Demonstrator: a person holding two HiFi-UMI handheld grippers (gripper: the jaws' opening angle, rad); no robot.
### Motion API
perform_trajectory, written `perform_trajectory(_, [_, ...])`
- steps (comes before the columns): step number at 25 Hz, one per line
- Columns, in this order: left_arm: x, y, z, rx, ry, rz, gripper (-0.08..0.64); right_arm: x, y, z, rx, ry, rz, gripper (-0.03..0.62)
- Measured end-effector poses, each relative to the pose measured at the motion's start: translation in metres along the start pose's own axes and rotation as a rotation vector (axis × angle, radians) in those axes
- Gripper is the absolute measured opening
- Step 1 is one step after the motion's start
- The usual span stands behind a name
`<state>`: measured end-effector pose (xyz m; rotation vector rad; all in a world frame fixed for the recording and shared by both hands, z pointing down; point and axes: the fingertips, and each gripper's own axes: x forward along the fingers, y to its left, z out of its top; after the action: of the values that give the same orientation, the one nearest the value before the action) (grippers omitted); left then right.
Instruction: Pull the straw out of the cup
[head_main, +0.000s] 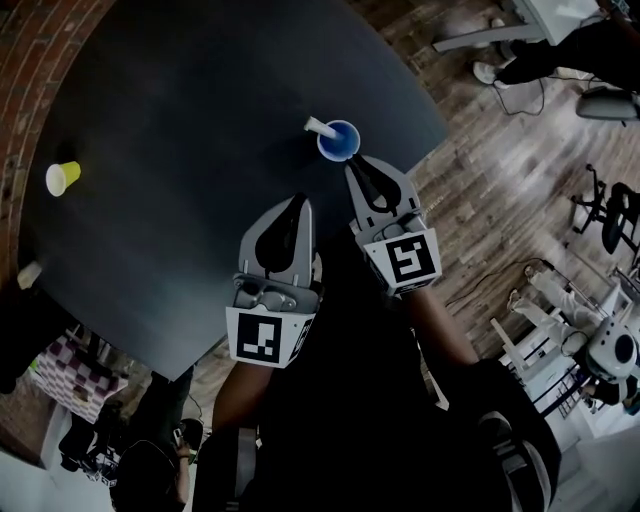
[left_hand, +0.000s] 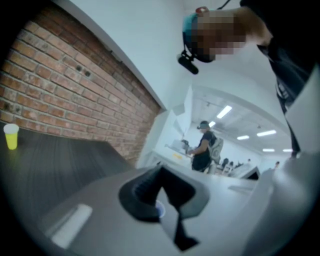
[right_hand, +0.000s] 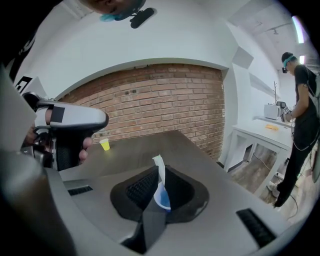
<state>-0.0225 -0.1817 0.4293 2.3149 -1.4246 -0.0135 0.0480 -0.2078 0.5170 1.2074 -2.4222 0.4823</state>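
Head view: blue cup (head_main: 338, 140) upright on the dark round worktop (head_main: 180, 120), close to its far edge, with a white straw (head_main: 320, 127) inside, leaning out over the rim to the left. Just beside the cup's near rim, right tongs (head_main: 358, 170) pressed together on nothing, tip apart from the straw. Nearer the body and short of the cup, left tongs (head_main: 297, 203) likewise pressed together and empty. Well apart at the worktop's left side, a small yellow cup (head_main: 62, 177), contents not visible. Wooden floor (head_main: 500, 180) around the worktop, seen from above. Right gripper view: cup and straw straight beyond the closed tip, brick wall (right_hand: 150, 100) at full height behind, person (right_hand: 300, 115) standing at a white counter. Left gripper view: only a sliver of blue past the tip, yellow cup at far left.
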Motion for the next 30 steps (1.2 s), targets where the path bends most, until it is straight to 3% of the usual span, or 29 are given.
perform_trajectory(8, [0.006,0.010,-0.017,-0.043,0.019,0.010,0.005,0.020,-0.004,-0.012,-0.043,0.037,0.012,0.009])
perform_trajectory(18, [0.011,0.018,-0.020,-0.060,0.024,0.031,0.005,0.039,-0.003,-0.022,-0.105,0.101,0.049,0.051])
perform_trajectory(30, [0.013,0.028,-0.028,-0.074,0.029,0.066,0.005,0.053,-0.006,-0.029,-0.142,0.136,0.057,0.057])
